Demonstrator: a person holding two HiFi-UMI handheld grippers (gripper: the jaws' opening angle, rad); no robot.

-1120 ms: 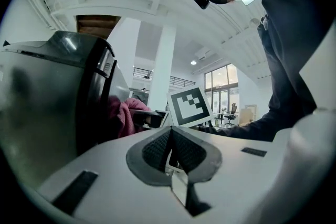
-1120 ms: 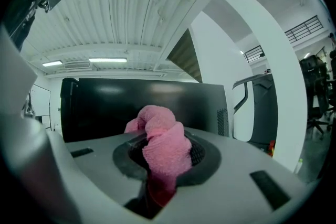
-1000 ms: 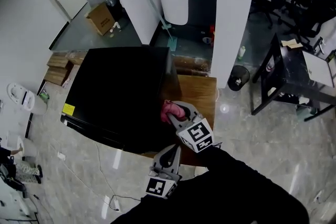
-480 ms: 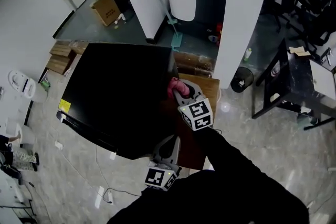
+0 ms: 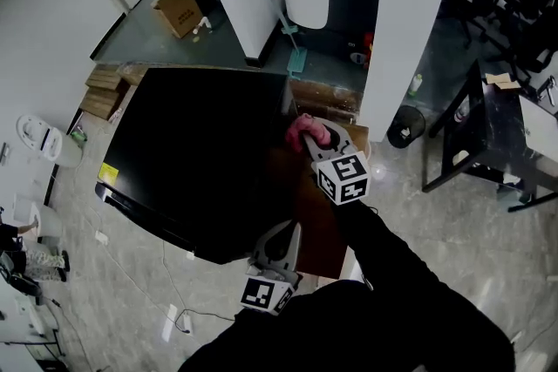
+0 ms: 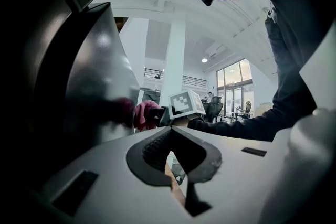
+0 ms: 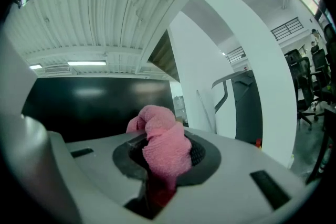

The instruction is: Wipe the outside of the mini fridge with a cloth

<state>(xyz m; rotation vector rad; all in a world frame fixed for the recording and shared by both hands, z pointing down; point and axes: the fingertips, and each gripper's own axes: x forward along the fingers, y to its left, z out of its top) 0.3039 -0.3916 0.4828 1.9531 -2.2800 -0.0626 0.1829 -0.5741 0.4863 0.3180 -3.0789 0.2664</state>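
Note:
The black mini fridge stands on a wooden table; its dark side fills the left of the right gripper view. A pink cloth is bunched in my right gripper, which is shut on it and held against the fridge's right side near the back top corner. The cloth sticks out between the jaws. My left gripper hangs low by the fridge's front right corner, its jaws shut with nothing between them. In the left gripper view the cloth shows against the fridge's side.
A white pillar and a bin stand behind the table. A black desk is at the right, a cardboard box and a mop at the back. A power cord runs on the floor at front left.
My right gripper has slid with the pink cloth along the fridge's right side, away from me toward the back corner. The left gripper has stayed low.

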